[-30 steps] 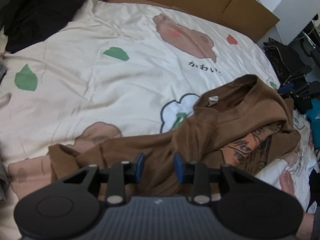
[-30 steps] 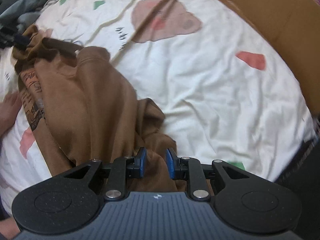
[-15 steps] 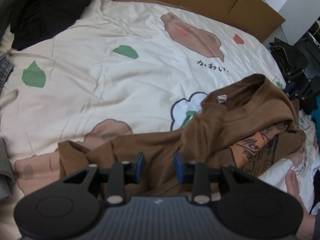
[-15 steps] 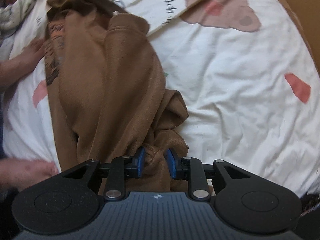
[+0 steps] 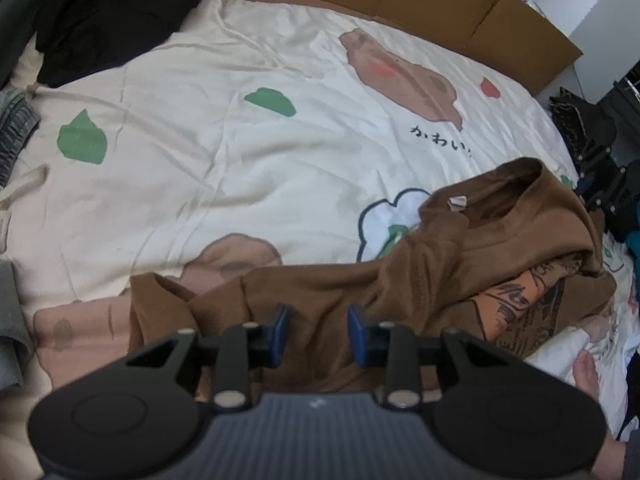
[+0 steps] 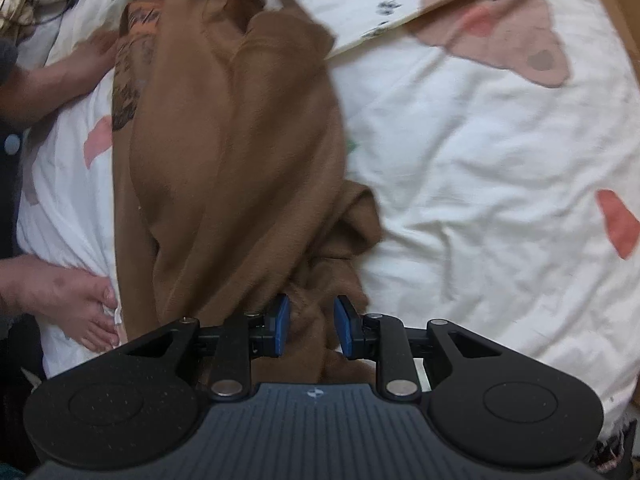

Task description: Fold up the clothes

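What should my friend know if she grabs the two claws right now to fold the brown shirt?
Left claw: part-open over the brown shirt; whether it pinches cloth, I cannot tell.
Right claw: a bunched bit of the shirt sits between its blue pads; a firm grip is not certain.
Shirt: crumpled on the cartoon bedsheet, printed side partly showing, neck label up.
Done: no neat fold yet.
Left: spread it flat, then fold. Mind the bare feet at the bed's edge.
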Motion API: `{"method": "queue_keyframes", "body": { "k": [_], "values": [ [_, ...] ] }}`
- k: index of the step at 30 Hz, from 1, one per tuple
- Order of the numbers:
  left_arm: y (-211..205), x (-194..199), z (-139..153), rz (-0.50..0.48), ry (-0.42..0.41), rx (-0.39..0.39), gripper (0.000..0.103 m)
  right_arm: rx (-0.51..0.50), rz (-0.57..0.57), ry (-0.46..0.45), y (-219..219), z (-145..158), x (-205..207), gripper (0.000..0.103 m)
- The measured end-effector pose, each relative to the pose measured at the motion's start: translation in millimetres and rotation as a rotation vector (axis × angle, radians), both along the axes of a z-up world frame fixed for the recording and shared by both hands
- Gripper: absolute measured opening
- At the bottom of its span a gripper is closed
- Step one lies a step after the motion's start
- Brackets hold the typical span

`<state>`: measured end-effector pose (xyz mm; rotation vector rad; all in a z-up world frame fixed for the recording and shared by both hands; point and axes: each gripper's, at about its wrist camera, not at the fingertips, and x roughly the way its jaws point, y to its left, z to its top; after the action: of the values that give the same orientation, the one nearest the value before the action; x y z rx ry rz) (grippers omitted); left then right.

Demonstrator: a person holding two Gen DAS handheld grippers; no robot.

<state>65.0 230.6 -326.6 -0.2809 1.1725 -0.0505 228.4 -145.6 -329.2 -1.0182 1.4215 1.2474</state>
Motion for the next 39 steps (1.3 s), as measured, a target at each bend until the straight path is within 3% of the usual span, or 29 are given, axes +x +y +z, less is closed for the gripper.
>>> {"method": "queue_keyframes", "body": {
  "k": [16,23,25,26,29,39],
  "values": [
    [5,-8,-8,0.031,0.018,0.011,0.034,-0.057,0.204,0.081,19,-7,-8,0.031],
    [8,-11,-8,0.037,0.021,0.015,0.034,-0.056,0.234,0.12,24,-17,-14,0.03],
    [9,-12,-9,0.04,0.022,0.014,0.034,-0.056,0.217,0.125,23,-19,-13,0.029],
    [9,-12,-9,0.04,0.022,0.014,0.034,-0.056,0.207,0.123,22,-20,-12,0.02],
    [10,-13,-10,0.042,0.023,0.014,0.034,-0.046,0.178,0.106,17,-17,-8,0.006],
    [8,-11,-11,0.05,0.015,0.02,0.034,-0.005,-0.012,-0.08,-26,13,21,0.003]
  ]
}}
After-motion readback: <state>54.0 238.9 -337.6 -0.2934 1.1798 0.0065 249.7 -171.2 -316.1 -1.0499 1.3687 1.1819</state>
